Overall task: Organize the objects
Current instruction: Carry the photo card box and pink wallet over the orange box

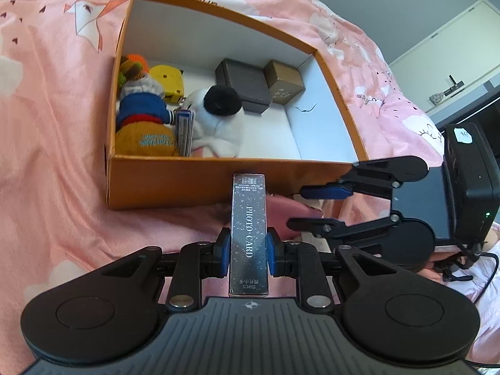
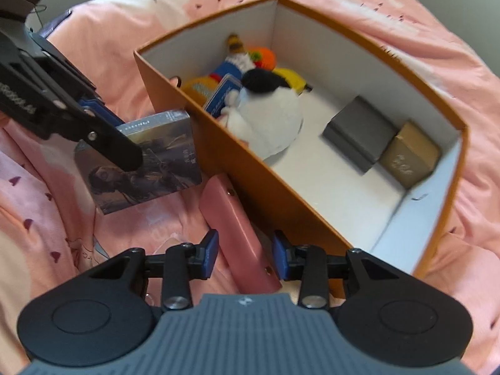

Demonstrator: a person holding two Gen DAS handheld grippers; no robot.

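A pink printed bedspread (image 1: 53, 131) covers the whole work surface. Beyond it stand a grey wall (image 1: 390, 3), a pale cabinet (image 1: 450, 34) and a light shelf (image 1: 462, 100), in daylight.

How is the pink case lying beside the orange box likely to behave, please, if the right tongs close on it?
The pink case looks rigid and smooth, so it may slip between the pads. It is long and narrow, so a grip near one end could let it tilt. The soft, creased bedding under it may give when pressed.

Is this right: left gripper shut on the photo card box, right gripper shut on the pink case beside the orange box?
Not quite. The right gripper is open: its pads straddle the pink case without pressing, per the right wrist view. Left gripper does clamp the photo card box.
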